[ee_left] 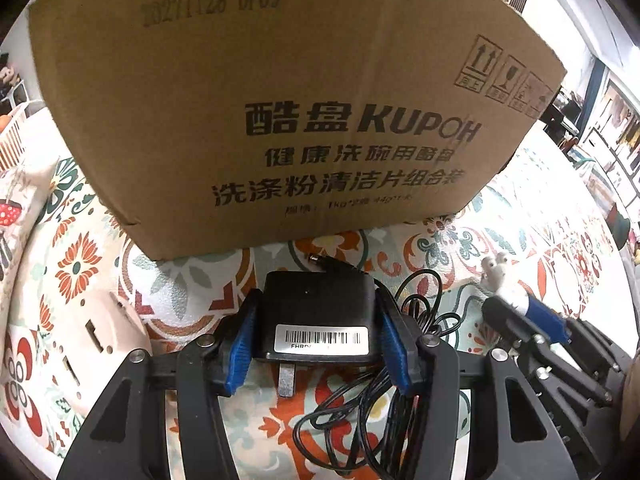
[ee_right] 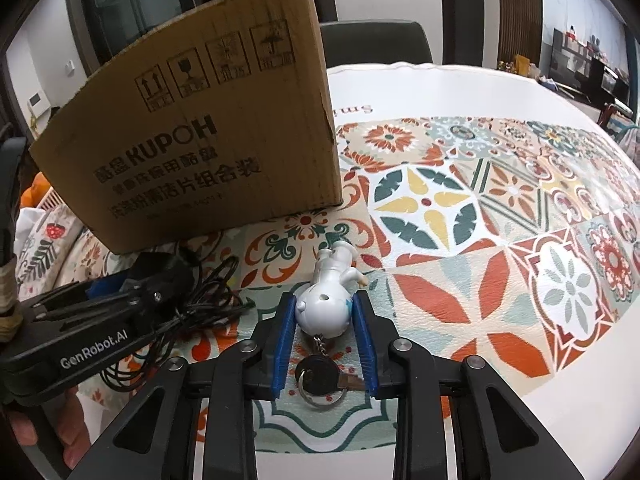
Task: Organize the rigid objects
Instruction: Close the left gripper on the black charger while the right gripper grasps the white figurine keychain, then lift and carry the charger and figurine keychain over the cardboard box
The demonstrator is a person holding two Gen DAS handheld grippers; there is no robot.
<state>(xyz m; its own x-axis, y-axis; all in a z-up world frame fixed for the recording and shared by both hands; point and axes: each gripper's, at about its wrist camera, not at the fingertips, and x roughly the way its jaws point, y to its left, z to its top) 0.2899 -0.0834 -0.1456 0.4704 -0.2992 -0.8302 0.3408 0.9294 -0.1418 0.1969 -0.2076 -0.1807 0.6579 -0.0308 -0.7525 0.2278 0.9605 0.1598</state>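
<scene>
My left gripper (ee_left: 318,320) is shut on a black power adapter (ee_left: 316,304) with a barcode label; its black cable (ee_left: 360,412) lies coiled under and right of it on the patterned tablecloth. My right gripper (ee_right: 323,312) is shut on a white figurine keychain (ee_right: 326,300) that lies on the cloth, its ring and key (ee_right: 320,380) between the fingers. A brown KUPOH cardboard box (ee_left: 280,100) stands just beyond the adapter and shows in the right wrist view (ee_right: 208,140) at left. The right gripper shows in the left wrist view (ee_left: 532,320), the left gripper in the right wrist view (ee_right: 100,312).
A white plastic device (ee_left: 92,332) lies left of the left gripper. A white slatted basket (ee_left: 12,136) with oranges stands at far left. The patterned tablecloth (ee_right: 460,208) stretches right of the box. A dark chair (ee_right: 376,44) stands behind the table.
</scene>
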